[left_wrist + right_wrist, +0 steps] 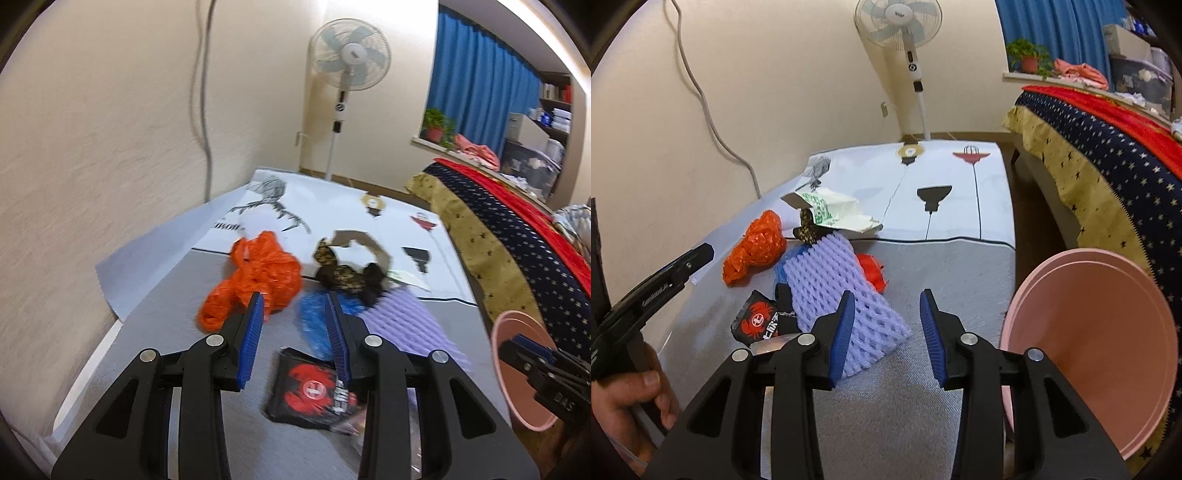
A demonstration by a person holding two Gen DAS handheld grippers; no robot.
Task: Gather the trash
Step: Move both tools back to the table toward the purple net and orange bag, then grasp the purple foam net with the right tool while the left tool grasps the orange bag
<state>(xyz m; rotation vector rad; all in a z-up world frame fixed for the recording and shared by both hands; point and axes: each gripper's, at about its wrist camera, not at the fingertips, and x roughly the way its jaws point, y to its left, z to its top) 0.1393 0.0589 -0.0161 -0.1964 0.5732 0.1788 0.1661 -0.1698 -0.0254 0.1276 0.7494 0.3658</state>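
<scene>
Both hand-held grippers, left [295,317] and right [888,314], gape empty; bare mat [953,280] beside pink bucket [1108,332]

Standing fan [901,22] in corner; potted plant [1028,57] on sill to its right, w/ blue curtain [476,74] behind.

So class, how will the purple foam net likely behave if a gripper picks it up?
The foam net is open mesh, so probably very light and squashy. It lies bent over other litter, so it would likely flop and sag. Its ribbed surface should grip rather than slip.
</scene>
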